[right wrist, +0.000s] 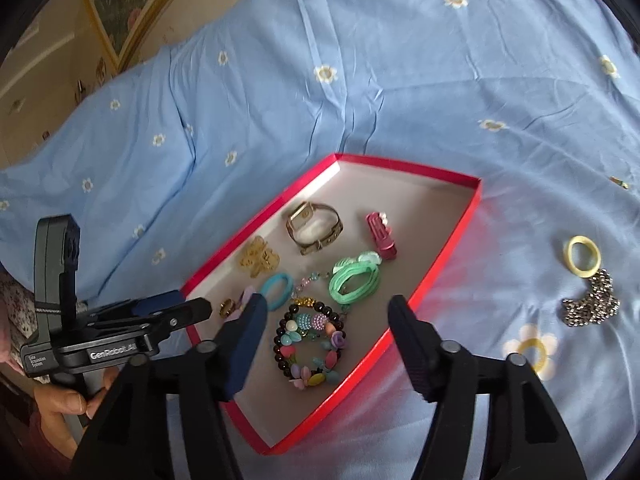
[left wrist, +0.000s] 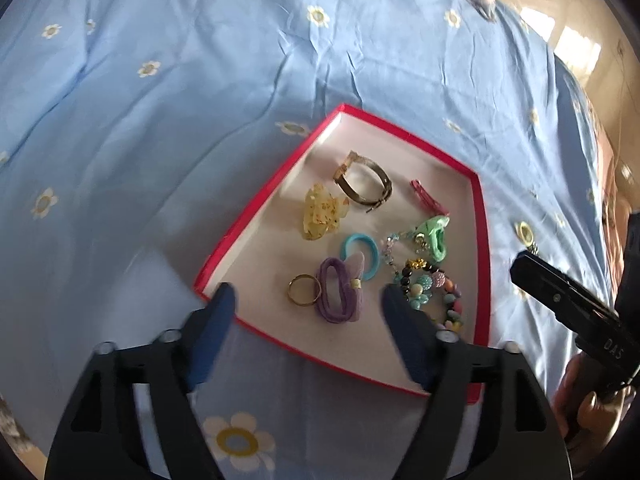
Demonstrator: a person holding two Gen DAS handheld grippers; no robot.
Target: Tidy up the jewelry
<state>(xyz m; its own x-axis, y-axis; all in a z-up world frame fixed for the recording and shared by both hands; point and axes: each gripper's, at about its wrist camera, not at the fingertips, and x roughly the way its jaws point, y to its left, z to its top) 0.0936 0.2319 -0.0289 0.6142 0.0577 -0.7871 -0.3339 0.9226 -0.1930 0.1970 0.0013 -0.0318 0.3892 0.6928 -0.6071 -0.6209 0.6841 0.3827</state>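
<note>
Jewelry mostly sits in the red tray (right wrist: 448,236); yellow hair tie (right wrist: 583,261) and what looks like a silver chain (right wrist: 592,300) lie outside. Both my left gripper (left wrist: 308,300) and right gripper (right wrist: 326,312) hang spread, empty; I'd approach the tie low

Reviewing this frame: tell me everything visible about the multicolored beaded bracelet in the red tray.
The multicolored beaded bracelet is a closed loop of mixed beads: dark round ones, pastel flower and heart shapes, and studded teal and pink balls, apparently plastic or resin. It lies flat on the pale floor of the red tray, near the corner closest to the cameras, in front of the green hair tie. It sits between the fingers of the open right claw in that view, but neither claw touches it.
</note>
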